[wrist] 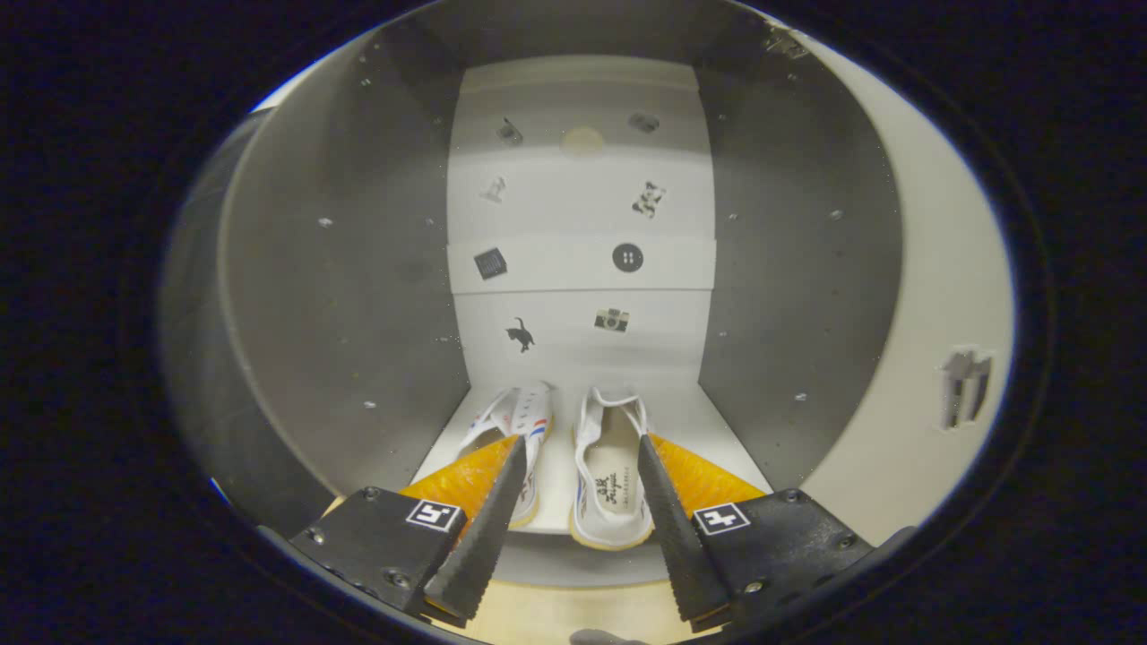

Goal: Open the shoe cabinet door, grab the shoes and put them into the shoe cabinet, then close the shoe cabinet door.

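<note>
Beyond the fingers, at 12 o'clock, stands the cabinet (797, 296), its interior exposed, so the door is judged already swung aside; the pale panel at 3 o'clock (932, 358) is probably that door, carrying one dark handle-like mark (966, 387). Two grey side walls flank one white back panel (582, 197), which bears about seven small stickers, among them one cat (520, 336), one camera (611, 320) and one button (627, 258); the upper ones are too blurred to name. One white floor shelf (717, 430) carries two shoes, placed side by side with heels toward the opening, presumably so that both fit within the shelf and clear the door. One shoe (520, 430) lies at 11 o'clock from the gripper, partly hidden behind the left finger; the other shoe (611, 475) lies at 12 o'clock, seen between the fingers but further in. Gripper (575, 466) is spread wide, two fingers apart and gripping nothing; neither finger appears to press on a shoe. Both shoes being housed, the placing step is judged complete, and closing the door is what remains. Two square markers sit on the finger mounts, one on each.
</note>
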